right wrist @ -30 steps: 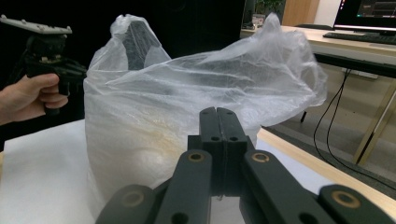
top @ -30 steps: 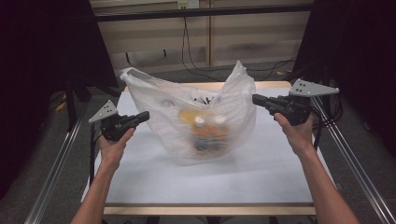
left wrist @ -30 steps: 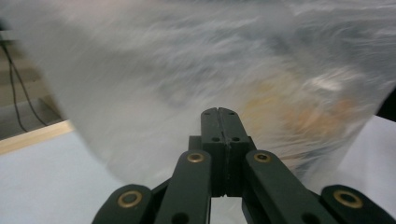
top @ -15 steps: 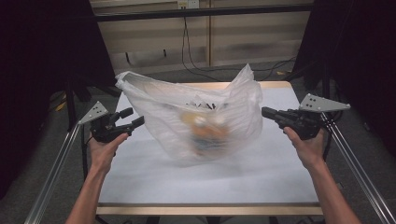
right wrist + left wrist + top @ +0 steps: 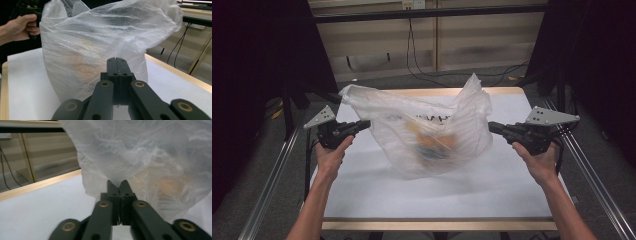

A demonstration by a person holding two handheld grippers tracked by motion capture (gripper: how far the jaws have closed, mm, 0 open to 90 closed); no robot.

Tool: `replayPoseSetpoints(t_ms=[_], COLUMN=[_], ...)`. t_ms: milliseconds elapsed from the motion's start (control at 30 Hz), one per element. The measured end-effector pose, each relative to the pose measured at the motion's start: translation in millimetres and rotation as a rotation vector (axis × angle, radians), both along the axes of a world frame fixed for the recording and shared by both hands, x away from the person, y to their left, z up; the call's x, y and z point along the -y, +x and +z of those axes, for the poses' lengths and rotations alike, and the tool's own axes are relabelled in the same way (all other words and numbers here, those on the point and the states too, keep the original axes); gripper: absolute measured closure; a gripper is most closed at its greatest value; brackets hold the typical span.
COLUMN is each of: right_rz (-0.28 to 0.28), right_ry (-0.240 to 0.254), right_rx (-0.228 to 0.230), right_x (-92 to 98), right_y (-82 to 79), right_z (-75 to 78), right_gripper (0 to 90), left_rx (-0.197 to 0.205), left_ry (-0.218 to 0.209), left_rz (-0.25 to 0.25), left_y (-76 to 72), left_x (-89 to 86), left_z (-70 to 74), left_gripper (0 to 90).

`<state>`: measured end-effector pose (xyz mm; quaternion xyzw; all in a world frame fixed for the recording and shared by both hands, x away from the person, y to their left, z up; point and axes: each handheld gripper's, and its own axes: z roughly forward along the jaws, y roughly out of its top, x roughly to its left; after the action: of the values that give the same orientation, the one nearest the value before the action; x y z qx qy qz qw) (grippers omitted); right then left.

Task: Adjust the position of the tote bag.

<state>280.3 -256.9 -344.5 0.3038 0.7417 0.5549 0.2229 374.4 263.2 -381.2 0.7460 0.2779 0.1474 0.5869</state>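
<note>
A thin translucent plastic bag [image 5: 427, 135] stands on the white table [image 5: 437, 195], with blurred orange items [image 5: 434, 145] inside it. My left gripper [image 5: 364, 123] is shut on the bag's left edge. In the left gripper view the film [image 5: 150, 157] gathers to a point at the closed tips [image 5: 117, 183]. My right gripper [image 5: 492, 127] is shut at the bag's right side, level with its middle. In the right gripper view the closed tips [image 5: 116, 60] stand in front of the bag [image 5: 100, 37], with no film visibly pinched. The bag's upper right corner [image 5: 474, 82] stands free.
The table has a wooden rim [image 5: 437, 225] and metal rails along both sides [image 5: 267, 190]. Cables [image 5: 422, 55] hang against the back wall. The other hand [image 5: 20, 26] shows behind the bag in the right gripper view.
My right gripper has drawn away to the right and down from the bag's top corner. The left gripper shifted slightly left. The bag has sagged and tilted, its contents blurred.
</note>
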Motion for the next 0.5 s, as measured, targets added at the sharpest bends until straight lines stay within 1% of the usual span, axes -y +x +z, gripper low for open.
replayPoseSetpoints(t_ms=[67, 100, 133, 167, 200, 233, 267, 300, 333, 367, 400, 433, 467, 500], right_rz=[-0.005, -0.009, -0.010, -0.008, -0.009, -0.008, -0.013, -0.037, -0.049, -0.056, -0.062, -0.081, -0.099, -0.115], right_ry=[-0.009, -0.012, -0.014, -0.013, -0.013, -0.010, -0.002, 0.013, 0.020, 0.025, 0.031, 0.029, 0.028, 0.022], right_rx=[-0.014, -0.024, -0.030, -0.037, -0.039, -0.038, -0.030, -0.021, -0.011, -0.007, -0.017, -0.018, -0.013, -0.010], right_x=[0.4, 0.8, 1.4, 2.4, 3.5, 4.7, 5.8, 8.1, 10.1, 12.3, 14.5, 16.4, 17.6, 19.4], right_y=[-1.1, -1.2, -1.2, -1.3, -1.9, -2.4, -2.6, -3.1, -3.4, -2.6, -0.3, 2.5, 4.7, 9.7], right_z=[-3.6, -6.5, -8.7, -12.0, -13.0, -12.2, -10.8, -6.3, -2.3, 1.4, 4.7, 7.5, 9.5, 12.3], right_gripper=[90.0, 90.0, 90.0, 90.0, 90.0, 87.3, 78.5, 70.1, 67.6, 62.0, 55.5, 49.3, 45.6, 39.2], left_rx=[-0.004, 0.005, 0.009, 0.012, 0.018, 0.024, 0.026, 0.036, 0.032, 0.037, 0.032, 0.032, 0.035, 0.037], left_ry=[0.014, 0.027, 0.023, 0.030, 0.027, 0.032, 0.020, 0.036, 0.021, 0.031, 0.021, 0.016, 0.031, 0.035], left_rz=[-0.022, -0.028, -0.041, -0.043, -0.045, -0.049, -0.051, -0.045, -0.054, -0.043, -0.044, -0.053, -0.045, -0.046], left_y=[-5.1, -7.2, -10.4, -12.7, -14.2, -14.9, -16.0, -16.5, -16.8, -17.0, -17.2, -16.6, -16.3, -16.0], left_x=[4.0, 4.6, 5.9, 6.8, 7.0, 6.5, 7.1, 6.6, 7.5, 7.6, 8.5, 8.7, 8.6, 8.8], left_z=[-1.0, -0.7, -0.3, 1.0, 2.4, 3.7, 5.2, 6.9, 7.1, 7.6, 7.2, 6.7, 6.8, 6.7], left_gripper=[90.0, 90.0, 90.0, 90.0, 90.0, 90.0, 90.0, 90.0, 90.0, 90.0, 90.0, 90.0, 90.0, 90.0])
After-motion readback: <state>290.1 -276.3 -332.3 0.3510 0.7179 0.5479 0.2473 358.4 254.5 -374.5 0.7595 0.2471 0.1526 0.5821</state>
